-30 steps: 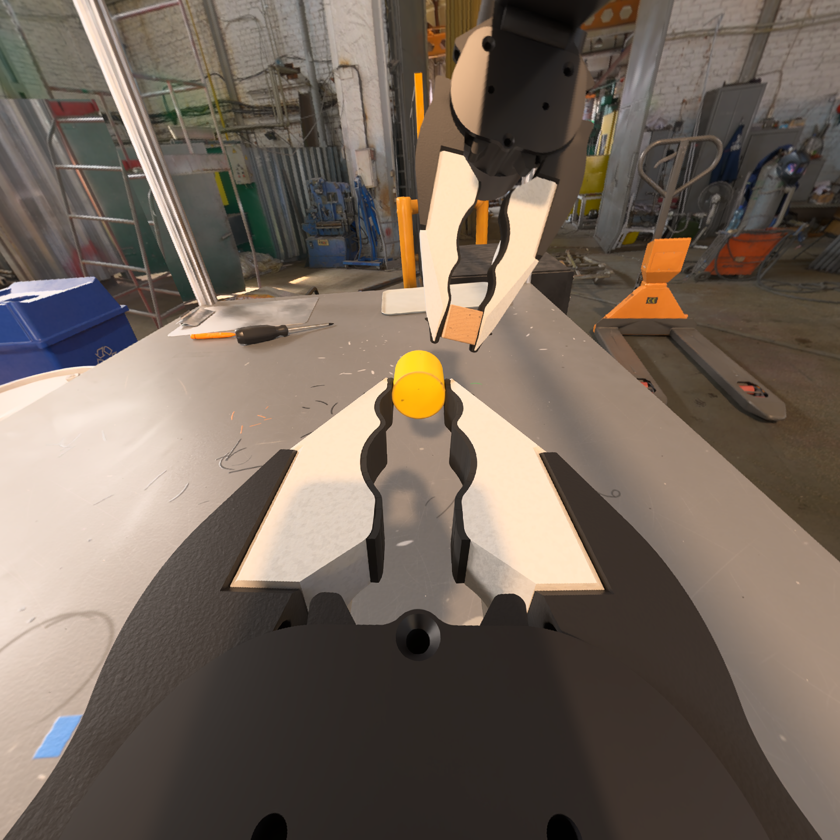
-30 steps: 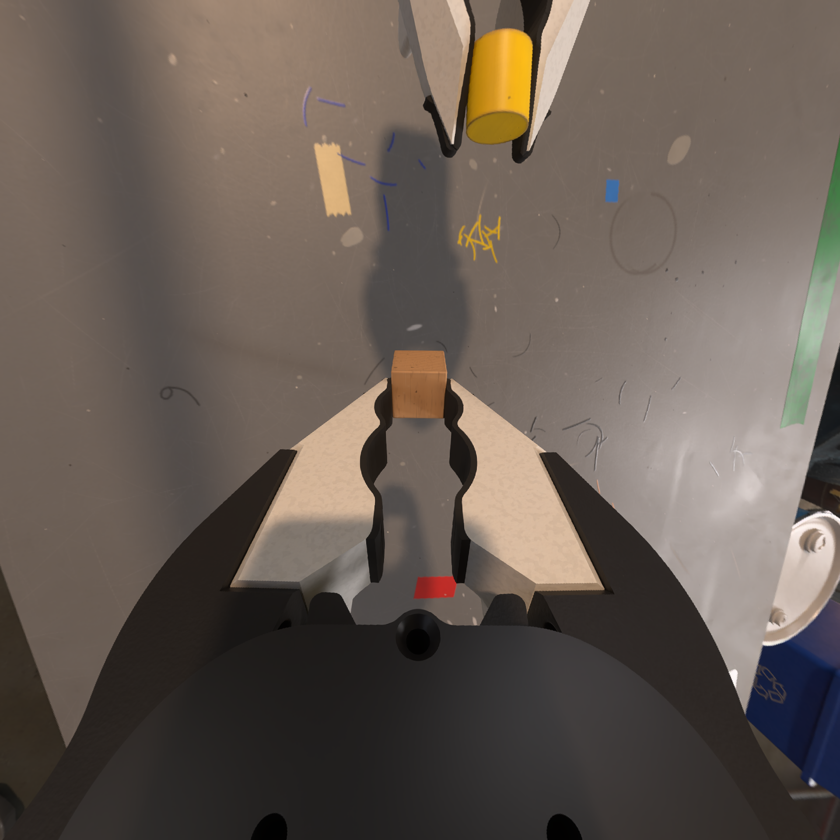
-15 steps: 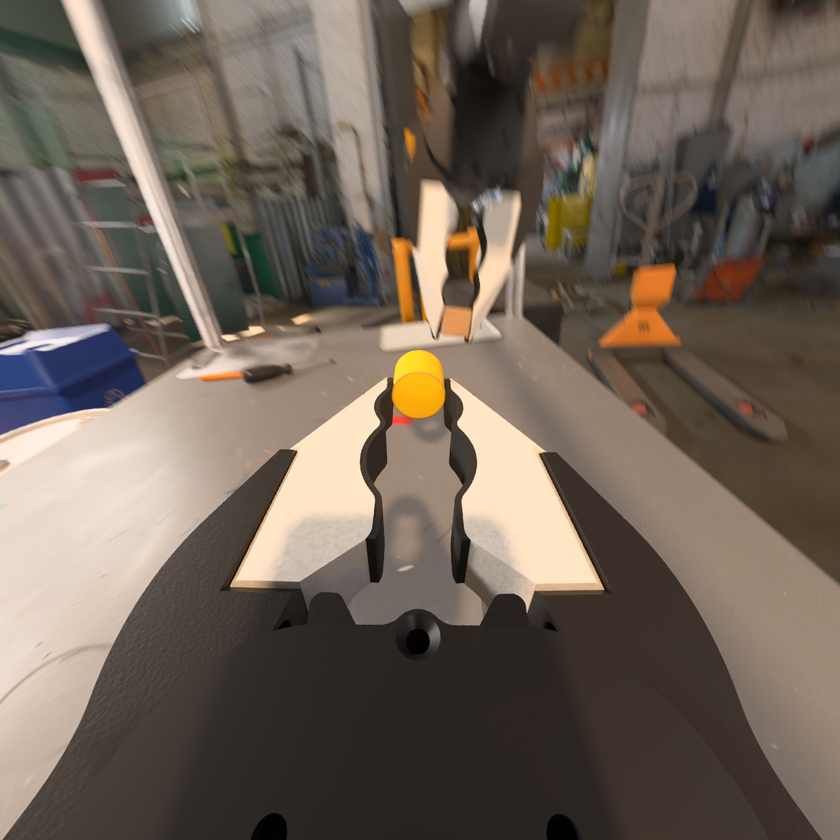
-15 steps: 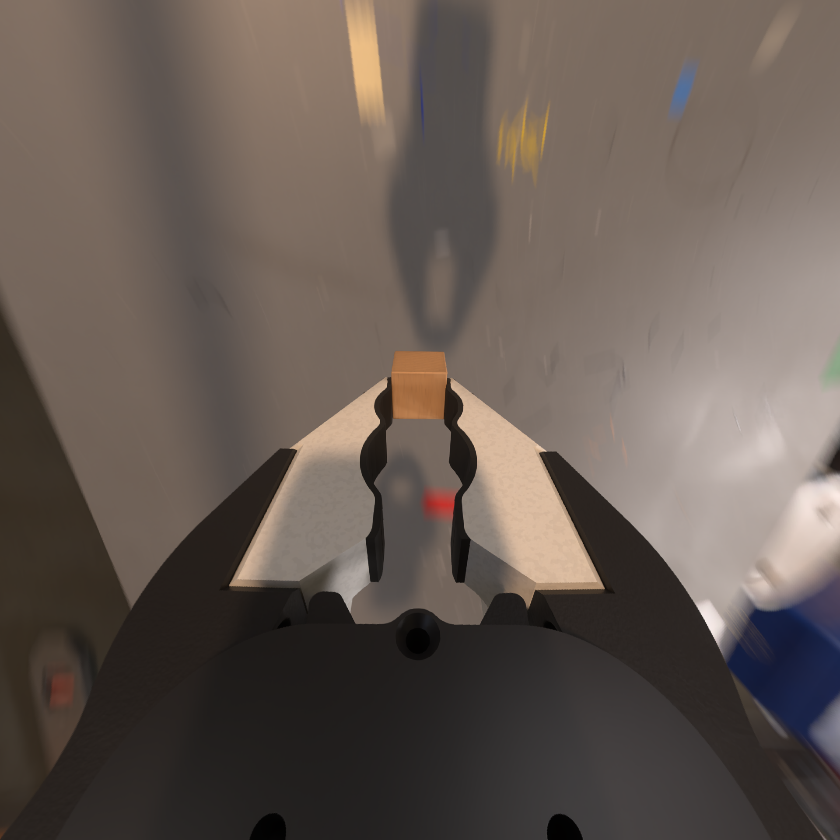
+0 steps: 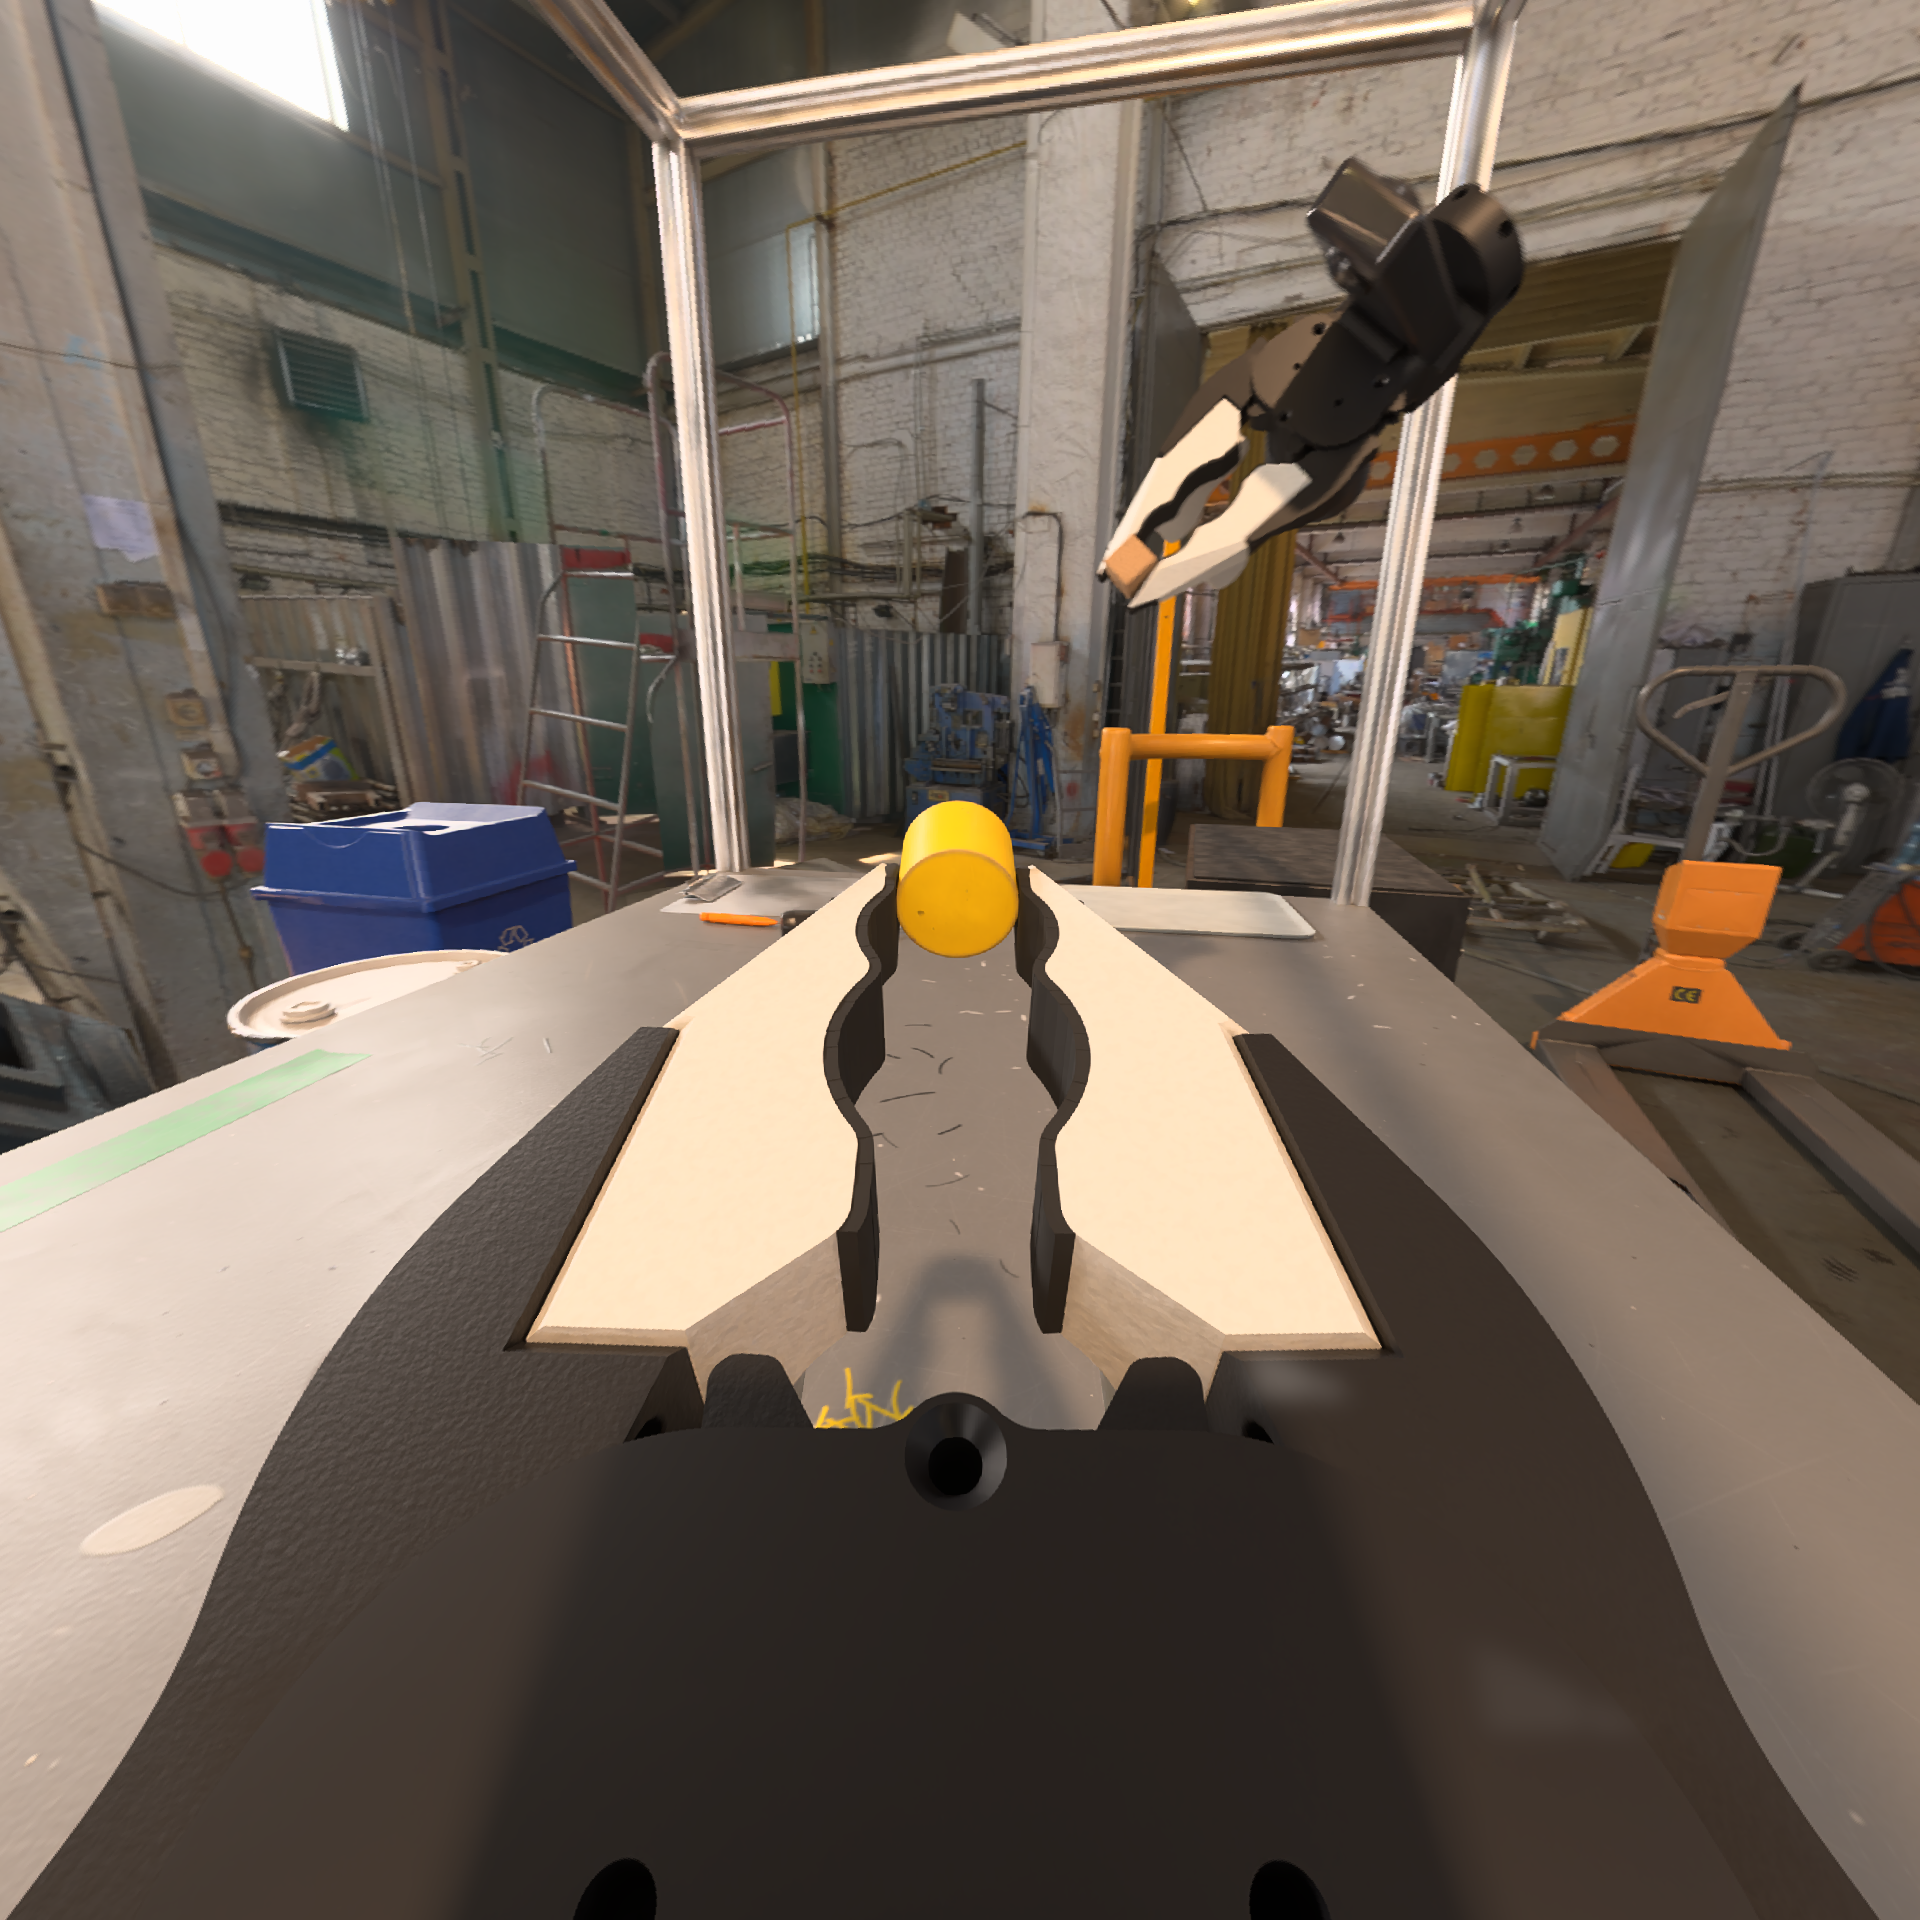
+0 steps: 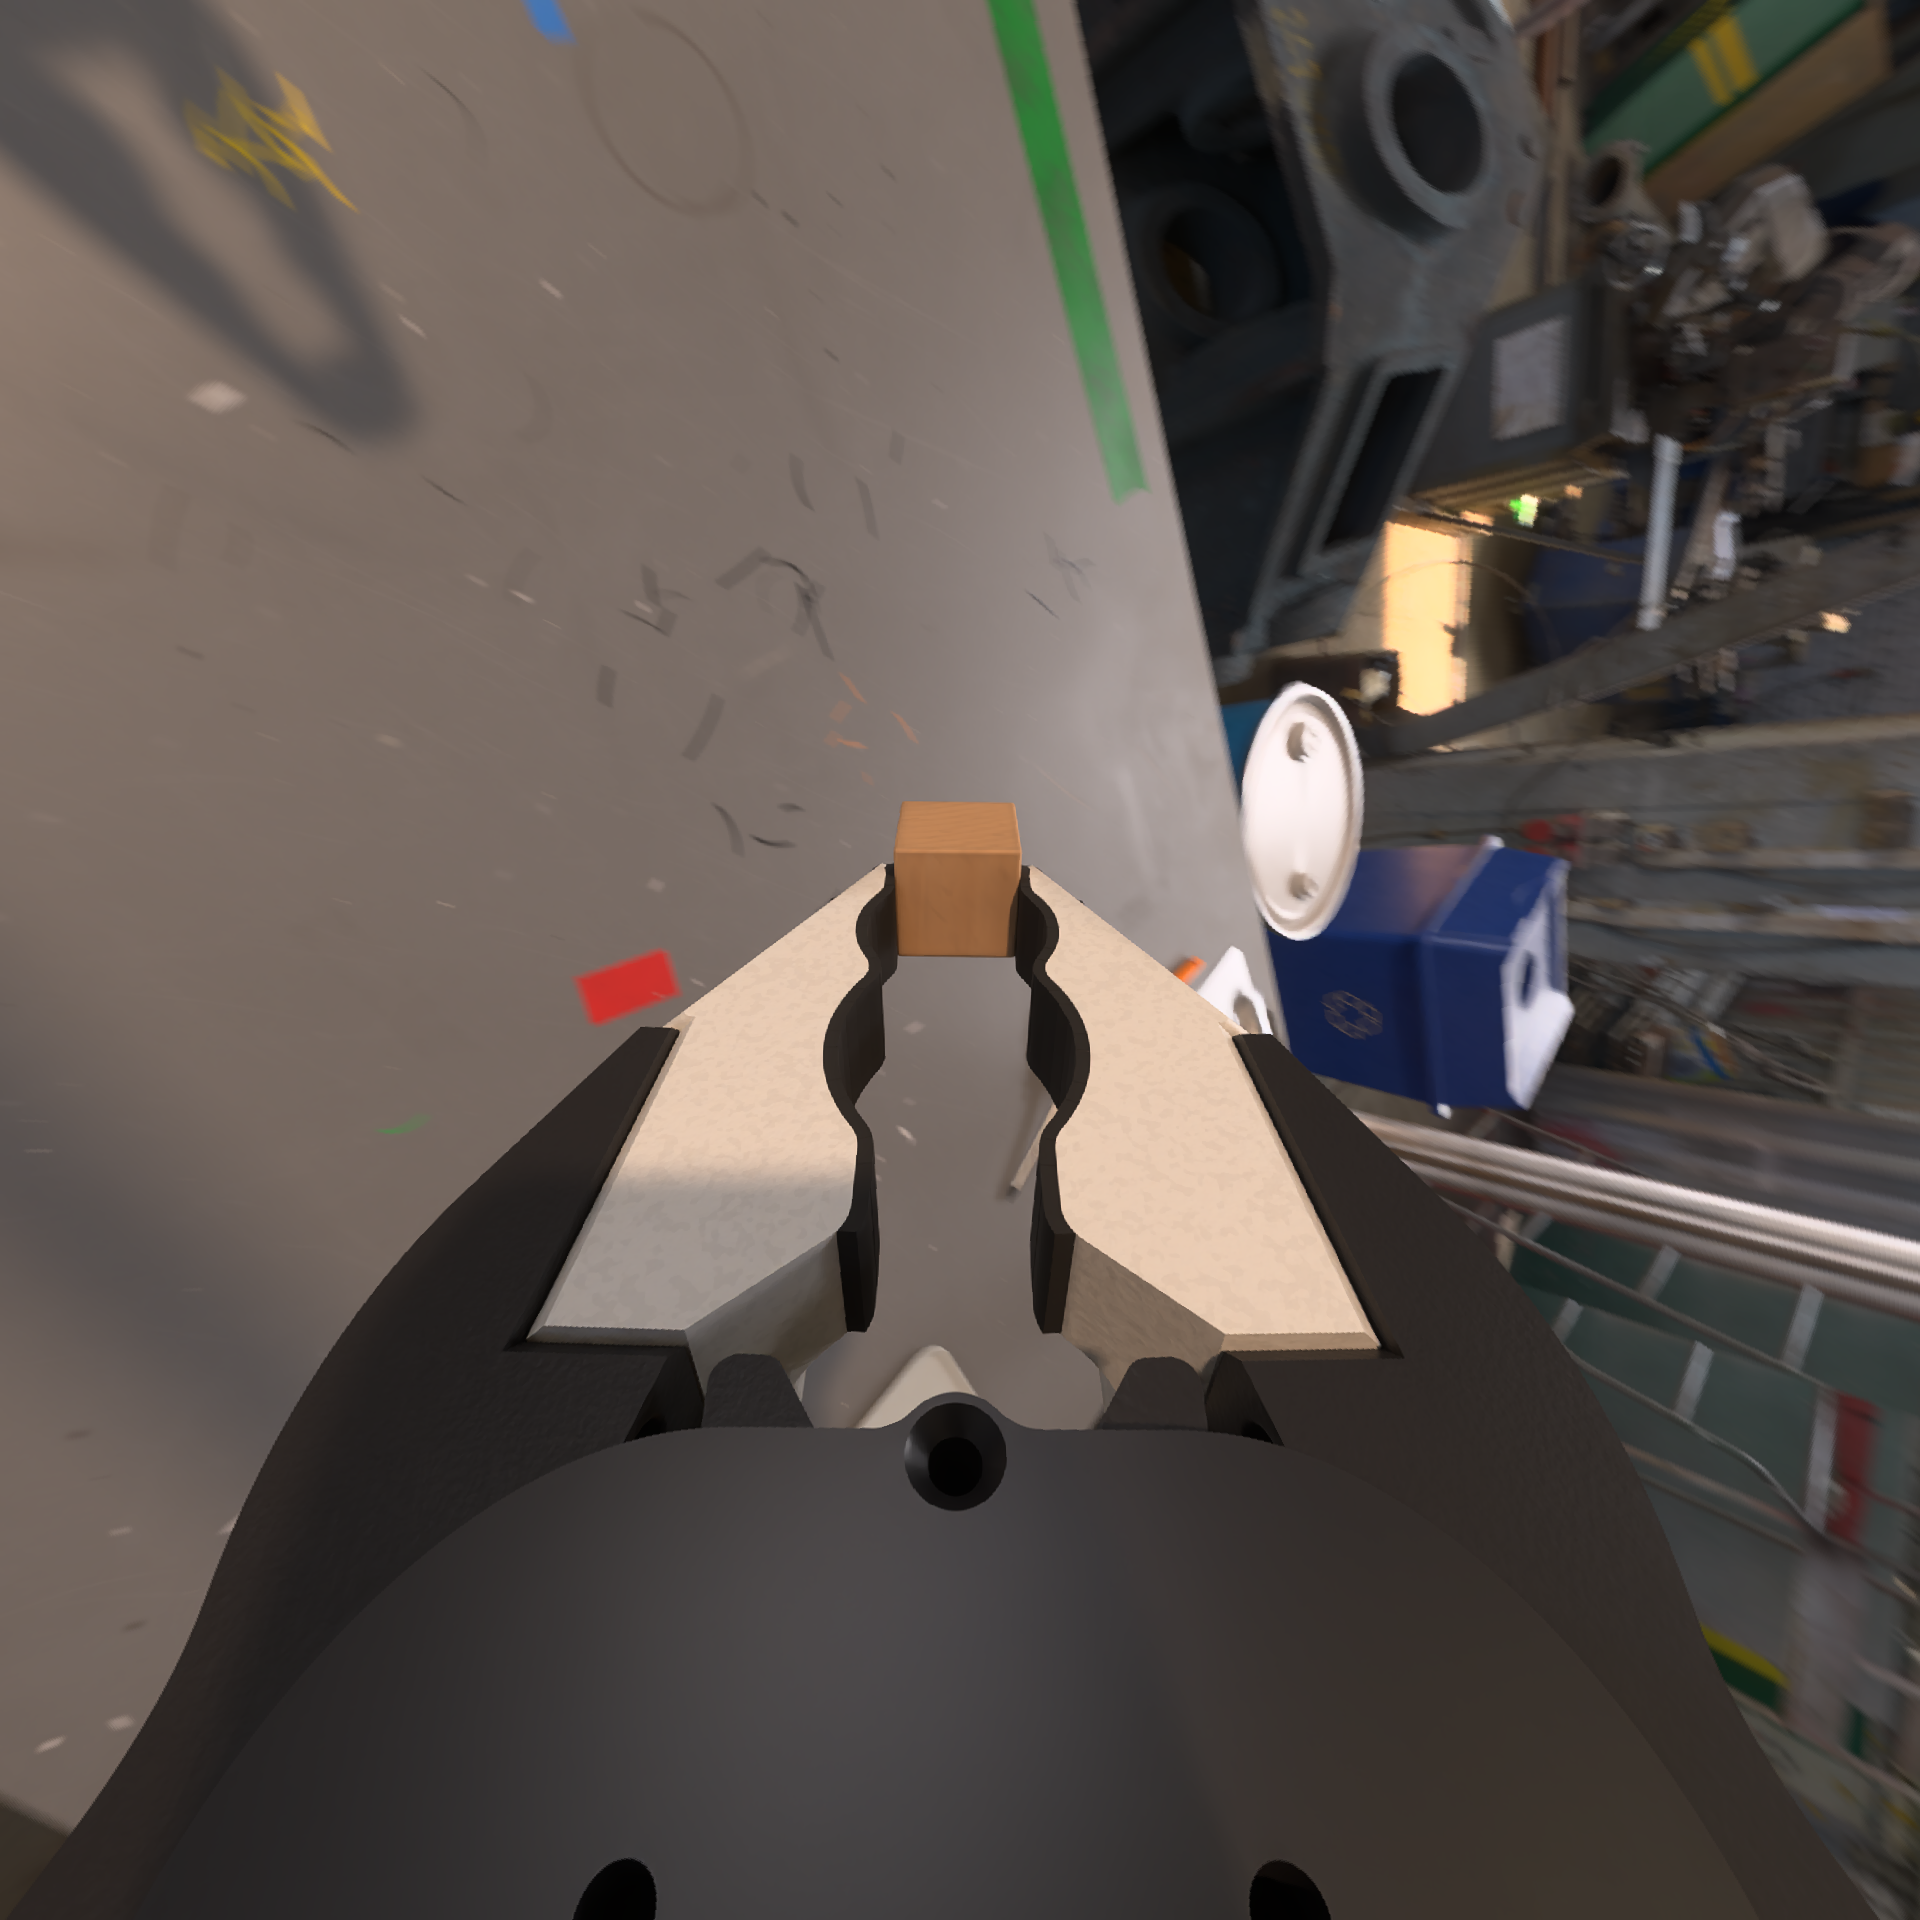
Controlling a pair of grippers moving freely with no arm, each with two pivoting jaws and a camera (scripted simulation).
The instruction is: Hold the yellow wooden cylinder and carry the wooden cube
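two tools are loaded at once, operator. your left tool [image 5: 956, 914] pinches the short yellow wooden cylinder [image 5: 954, 891] between its fingertips, lying along the fingers with one round end face toward the camera, so the curved sides sit against the pads; it hangs low above the grey scratched worktop [image 5: 312, 1195]. your right tool [image 6: 954, 904] is clamped on the small brown wooden cube [image 6: 954, 894], flat faces against the pads, which should resist twisting. in the left wrist view you see that right tool [image 5: 1164, 561] high and well apart from the cylinder, tilted down, cube [image 5: 1130, 561] at its tip; that height likely keeps the carry clear of the other piece. below it in the right wrist view lie a red tape patch [image 6: 627, 985] and a green tape strip [image 6: 1065, 249] near the worktop edge. judging by this, holding looks settled and the carry is under way; the cube sits only at the very fingertips, so a jolt could slip it.
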